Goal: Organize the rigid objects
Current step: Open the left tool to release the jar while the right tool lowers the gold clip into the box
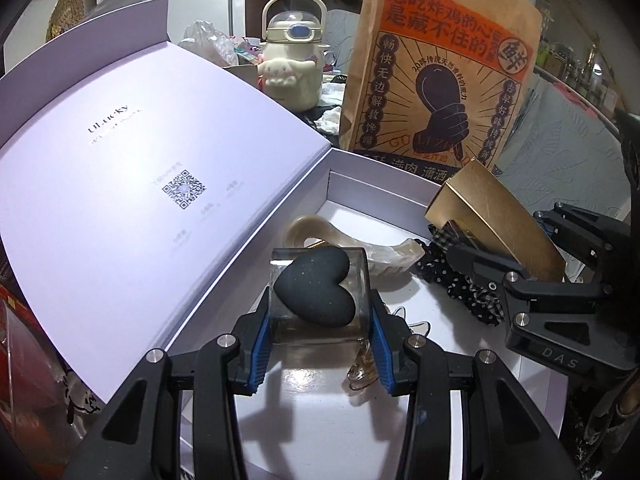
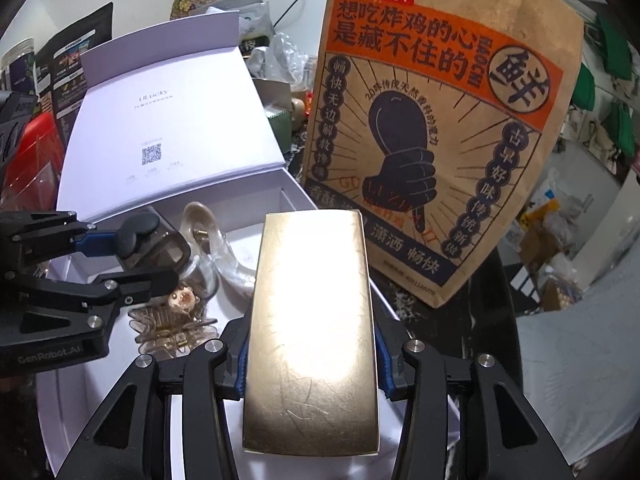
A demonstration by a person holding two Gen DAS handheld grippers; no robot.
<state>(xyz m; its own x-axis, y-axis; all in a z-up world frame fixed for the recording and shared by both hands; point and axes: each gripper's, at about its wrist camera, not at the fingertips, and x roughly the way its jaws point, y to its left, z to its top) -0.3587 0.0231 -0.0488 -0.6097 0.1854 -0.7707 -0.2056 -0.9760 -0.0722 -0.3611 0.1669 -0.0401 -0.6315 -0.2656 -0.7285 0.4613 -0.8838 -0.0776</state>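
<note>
My left gripper [image 1: 320, 316] is shut on a clear case with a black heart [image 1: 318, 292], held over the open white box [image 1: 376, 196]. The same case shows in the right wrist view [image 2: 150, 240]. My right gripper [image 2: 312, 352] is shut on a flat gold box [image 2: 312, 320], held over the white box's right side; the gold box also shows in the left wrist view [image 1: 496, 216]. Inside the white box lie a beige hair claw [image 1: 340, 236], a clear hair clip [image 2: 168, 328] and a black dotted scrunchie [image 1: 460, 280].
The white box's lid [image 1: 120, 184] stands open to the left. A tall brown paper bag [image 1: 436, 80] stands behind the box. A cream cartoon bottle [image 1: 290, 60] and clutter sit further back. Red items [image 2: 32, 160] lie at the left.
</note>
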